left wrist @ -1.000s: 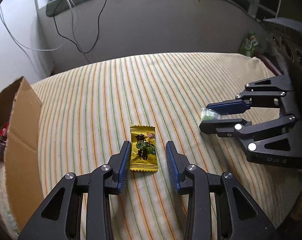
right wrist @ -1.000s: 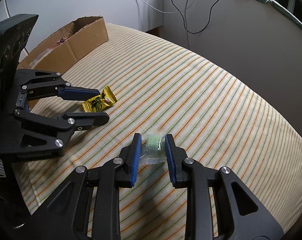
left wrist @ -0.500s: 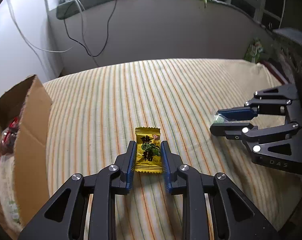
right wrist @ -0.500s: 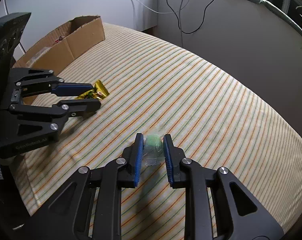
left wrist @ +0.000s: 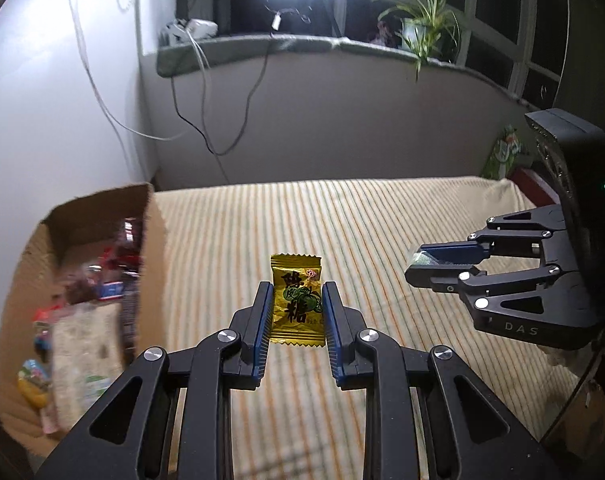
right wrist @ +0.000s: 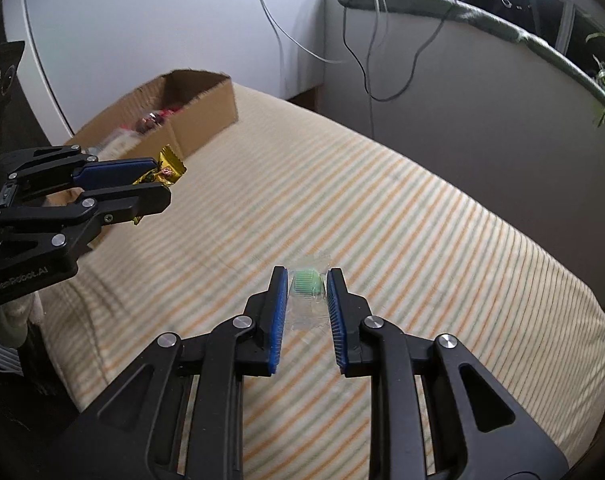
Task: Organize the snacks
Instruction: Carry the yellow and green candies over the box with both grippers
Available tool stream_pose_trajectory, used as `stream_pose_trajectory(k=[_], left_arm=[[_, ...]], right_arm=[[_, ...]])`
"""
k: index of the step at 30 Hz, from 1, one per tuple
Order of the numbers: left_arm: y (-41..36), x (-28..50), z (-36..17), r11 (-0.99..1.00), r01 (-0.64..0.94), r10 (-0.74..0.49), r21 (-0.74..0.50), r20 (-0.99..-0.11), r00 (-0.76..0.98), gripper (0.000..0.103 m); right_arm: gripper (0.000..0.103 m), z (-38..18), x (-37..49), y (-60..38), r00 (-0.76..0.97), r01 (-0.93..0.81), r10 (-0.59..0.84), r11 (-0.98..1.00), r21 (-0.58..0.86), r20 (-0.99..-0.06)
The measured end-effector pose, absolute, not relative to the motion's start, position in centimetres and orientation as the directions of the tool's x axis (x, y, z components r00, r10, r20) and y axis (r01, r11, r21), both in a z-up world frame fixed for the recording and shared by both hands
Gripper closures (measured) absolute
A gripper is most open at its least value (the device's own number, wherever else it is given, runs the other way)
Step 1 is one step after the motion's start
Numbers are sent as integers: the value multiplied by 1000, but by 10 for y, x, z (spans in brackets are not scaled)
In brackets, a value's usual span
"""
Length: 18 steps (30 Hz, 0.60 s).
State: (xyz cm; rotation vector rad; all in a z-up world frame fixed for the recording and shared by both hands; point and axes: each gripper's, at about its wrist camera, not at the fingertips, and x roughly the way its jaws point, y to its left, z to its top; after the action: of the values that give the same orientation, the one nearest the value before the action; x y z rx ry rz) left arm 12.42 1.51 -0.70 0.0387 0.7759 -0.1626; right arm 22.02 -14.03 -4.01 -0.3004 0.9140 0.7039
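My left gripper (left wrist: 296,294) is shut on a yellow candy packet (left wrist: 297,300) and holds it above the striped cloth, just right of an open cardboard box (left wrist: 154,248) with several snacks inside. My right gripper (right wrist: 305,282) is shut on a green candy in a clear wrapper (right wrist: 307,285), also lifted above the cloth. In the left wrist view the right gripper (left wrist: 426,265) is at the right with the clear wrapper (left wrist: 420,259) between its tips. In the right wrist view the left gripper (right wrist: 158,184) holds the yellow packet (right wrist: 166,168) close to the box (right wrist: 206,108).
The striped cloth (left wrist: 362,220) covers a raised surface with rounded edges. A low wall with a sill (left wrist: 302,48), cables (left wrist: 222,128) and a plant (left wrist: 426,28) stands behind. A green bag (left wrist: 502,156) lies at the far right corner.
Both grippers have risen off the cloth with their candies. The left gripper closed on the yellow packet and moved left toward the box, which now shows its inside.
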Motion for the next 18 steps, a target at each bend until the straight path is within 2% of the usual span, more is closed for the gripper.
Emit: stream_pose_trajectory(k=[18], left_arm=[[85,85,21,999,16,-33,-33,-621,783,80]], right_arm=[[82,6,196,-39,396,-758,525,650,54,-753]])
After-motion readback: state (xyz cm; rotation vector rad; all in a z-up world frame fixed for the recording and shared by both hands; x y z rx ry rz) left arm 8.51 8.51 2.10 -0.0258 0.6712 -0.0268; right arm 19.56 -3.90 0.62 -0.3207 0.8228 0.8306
